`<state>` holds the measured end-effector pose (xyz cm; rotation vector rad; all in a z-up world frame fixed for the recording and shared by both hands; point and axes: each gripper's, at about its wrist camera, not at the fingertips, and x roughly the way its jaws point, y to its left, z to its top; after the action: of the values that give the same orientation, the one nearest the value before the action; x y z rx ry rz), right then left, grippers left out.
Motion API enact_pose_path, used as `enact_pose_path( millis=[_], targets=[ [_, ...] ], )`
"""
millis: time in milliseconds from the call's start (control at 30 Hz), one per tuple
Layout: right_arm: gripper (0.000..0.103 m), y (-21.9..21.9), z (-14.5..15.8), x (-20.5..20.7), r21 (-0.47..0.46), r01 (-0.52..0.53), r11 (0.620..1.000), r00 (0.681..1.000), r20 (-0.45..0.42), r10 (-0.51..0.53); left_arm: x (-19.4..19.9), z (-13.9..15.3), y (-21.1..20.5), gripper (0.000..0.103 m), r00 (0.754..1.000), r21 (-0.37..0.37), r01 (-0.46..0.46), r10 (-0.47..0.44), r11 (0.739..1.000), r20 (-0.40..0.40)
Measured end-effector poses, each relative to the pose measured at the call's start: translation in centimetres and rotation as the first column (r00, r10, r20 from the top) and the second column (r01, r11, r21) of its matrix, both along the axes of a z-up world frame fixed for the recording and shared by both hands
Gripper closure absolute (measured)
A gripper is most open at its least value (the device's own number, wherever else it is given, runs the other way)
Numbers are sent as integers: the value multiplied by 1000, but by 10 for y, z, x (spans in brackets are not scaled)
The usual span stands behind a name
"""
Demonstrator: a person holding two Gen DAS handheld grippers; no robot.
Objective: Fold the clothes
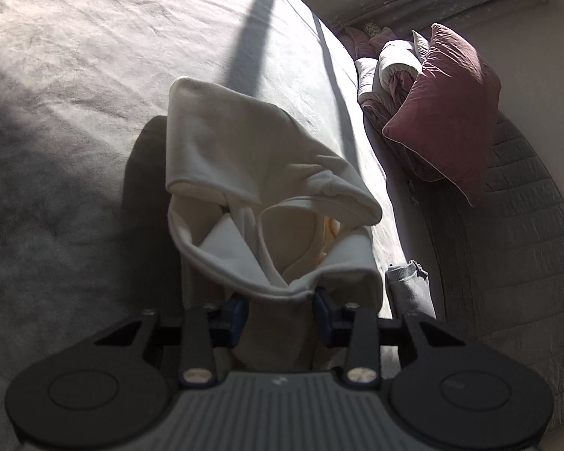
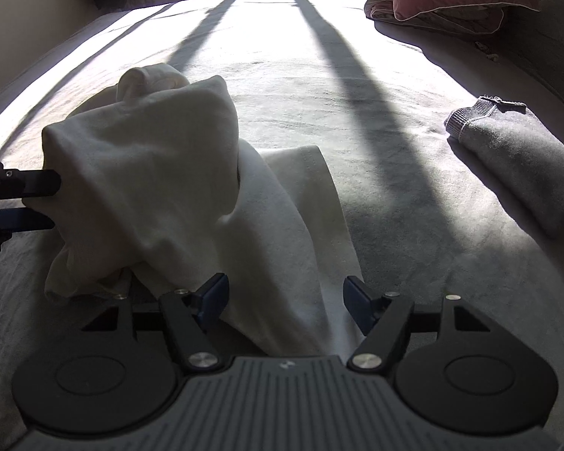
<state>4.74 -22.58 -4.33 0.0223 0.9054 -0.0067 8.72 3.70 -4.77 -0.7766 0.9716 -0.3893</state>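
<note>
A cream sweatshirt (image 1: 244,143) hangs bunched and lifted off the bed, its hem and inner lining showing. My left gripper (image 1: 280,310) is shut on a thick fold of it. In the right wrist view the same sweatshirt (image 2: 143,173) rises as a lump at the left, with the left gripper (image 2: 45,203) pinching its side. A flat part of the garment trails toward me on the bed. My right gripper (image 2: 285,300) stands open low over that trailing cloth, its fingers wide apart and holding nothing.
The grey bed cover (image 2: 376,86) is striped with sunlight and shadow. A folded grey garment (image 2: 515,165) lies at the right, also visible near the bed edge (image 1: 408,285). A dusky pink pillow (image 1: 443,112) and rolled bedding lean on the quilted headboard (image 1: 526,263).
</note>
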Motion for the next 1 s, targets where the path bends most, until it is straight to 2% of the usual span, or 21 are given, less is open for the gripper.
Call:
enact_pose_path(
  millis=[33,100,133,200,300,400,467,633,833,900,1000],
  targets=[
    [33,-1,-3,1,1,2,1000,1000,-6,-2,0,0,-1,90,1000,12,0,0,1000,0],
    [69,-1,-4,2,34,-9,999,1000,-9,9,-1,5,0,91,1000,61,-20,18,998,21],
    [73,-1,-4,2,53,-16,998,1000,-10,16,-3,8,0,92,999,91,-34,31,995,37],
    [93,3,-2,0,77,-41,996,999,-16,42,-4,15,3,92,996,135,-57,48,989,71],
    [93,12,1,-3,125,-98,987,994,-27,102,-5,24,14,92,991,155,-92,76,984,106],
    [94,22,2,-7,219,-156,963,985,-42,169,-7,35,24,92,982,192,-129,98,973,164],
    [94,32,3,-10,306,-198,931,973,-53,224,-9,45,31,93,969,228,-152,100,962,224],
    [94,60,3,-14,437,-269,858,944,-58,325,-15,67,44,93,929,323,-208,83,923,361],
    [94,102,2,-16,550,-328,768,903,-56,426,-22,83,66,93,889,357,-276,96,892,448],
    [94,117,1,-14,582,-342,738,889,-54,455,-26,86,76,93,881,361,-290,99,887,463],
    [94,138,-1,-12,612,-363,703,869,-51,493,-30,87,89,93,881,383,-300,100,874,463]
  ],
)
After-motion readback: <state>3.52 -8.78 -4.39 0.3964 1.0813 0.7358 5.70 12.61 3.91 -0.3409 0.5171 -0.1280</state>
